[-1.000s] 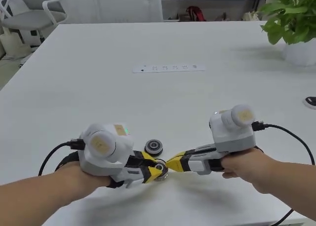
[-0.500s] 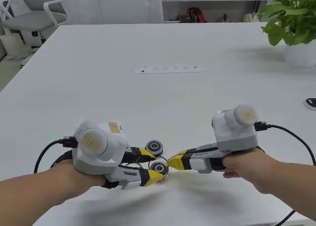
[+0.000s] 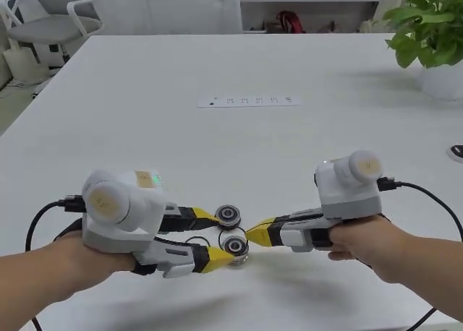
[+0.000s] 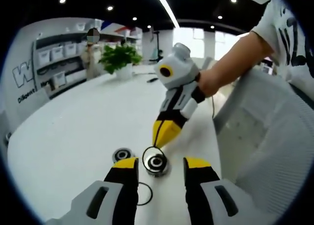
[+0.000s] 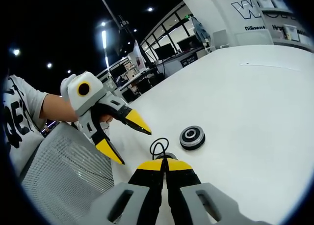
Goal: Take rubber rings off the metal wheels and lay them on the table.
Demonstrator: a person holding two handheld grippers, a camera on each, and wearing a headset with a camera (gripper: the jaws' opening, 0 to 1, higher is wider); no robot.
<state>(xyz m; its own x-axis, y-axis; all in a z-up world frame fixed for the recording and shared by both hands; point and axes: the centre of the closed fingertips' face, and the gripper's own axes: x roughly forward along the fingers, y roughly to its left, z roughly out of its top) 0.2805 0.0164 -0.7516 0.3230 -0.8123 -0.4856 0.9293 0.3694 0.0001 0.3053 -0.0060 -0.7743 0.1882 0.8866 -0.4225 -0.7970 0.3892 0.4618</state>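
Observation:
Two metal wheels lie near the table's front edge. The nearer wheel sits between the spread jaws of my left gripper, which is open and touches nothing. My right gripper is shut on a thin black rubber ring that loops up just above that wheel. The farther wheel has a dark ring around it. A loose rubber ring lies flat on the table by my left jaw.
A white power strip lies mid-table. A potted plant stands at the back right, and a small black object sits at the right edge. Chairs stand behind the table. Cables trail from both grippers toward the front edge.
My left gripper has opened, let go of the nearer wheel and drawn back to the left. The right gripper has stayed shut at the wheel.

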